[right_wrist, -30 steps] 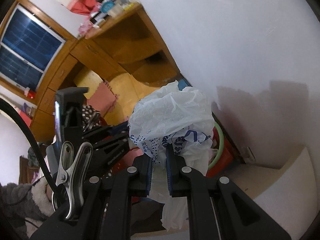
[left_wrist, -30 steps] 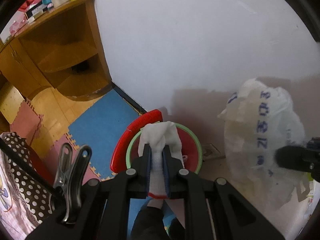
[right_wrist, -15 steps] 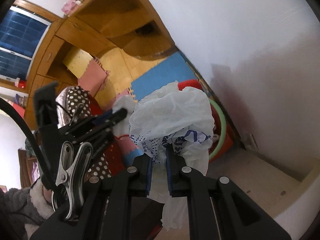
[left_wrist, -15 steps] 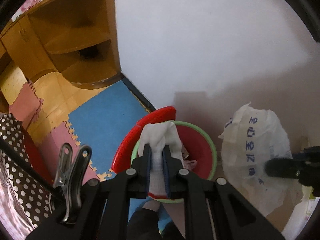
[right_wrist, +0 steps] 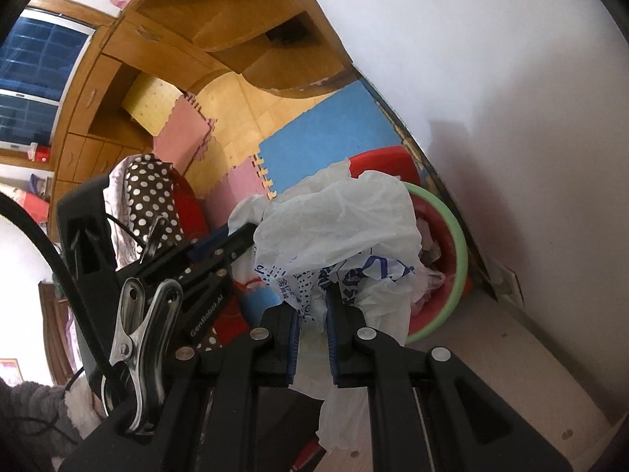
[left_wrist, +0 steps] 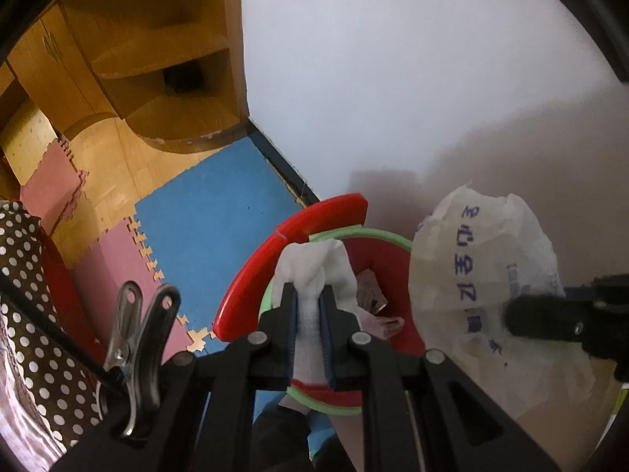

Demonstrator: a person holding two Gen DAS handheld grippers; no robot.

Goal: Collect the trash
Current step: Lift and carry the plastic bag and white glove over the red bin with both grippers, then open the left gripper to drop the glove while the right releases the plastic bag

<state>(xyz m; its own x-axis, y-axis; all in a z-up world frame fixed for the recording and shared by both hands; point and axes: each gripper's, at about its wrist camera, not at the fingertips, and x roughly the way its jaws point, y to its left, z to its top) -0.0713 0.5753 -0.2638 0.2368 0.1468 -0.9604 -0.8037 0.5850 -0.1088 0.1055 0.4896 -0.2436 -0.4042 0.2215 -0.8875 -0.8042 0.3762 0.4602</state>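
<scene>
My left gripper is shut on a white crumpled tissue and holds it above a red trash bin with a green rim; the bin's red lid stands open on its left. My right gripper is shut on a white plastic bag with blue print, held just right of the bin. The bag also shows in the left wrist view. The bin also shows in the right wrist view, with some trash inside. The left gripper shows in the right wrist view.
Blue and pink foam mats cover the wooden floor. A wooden corner shelf unit stands against the white wall. A polka-dot cloth lies at the left. A beige surface lies below the bag.
Both grippers have tilted downward and moved closer to the bin, which now looks larger and nearer. The tissue and bag remain gripped.
</scene>
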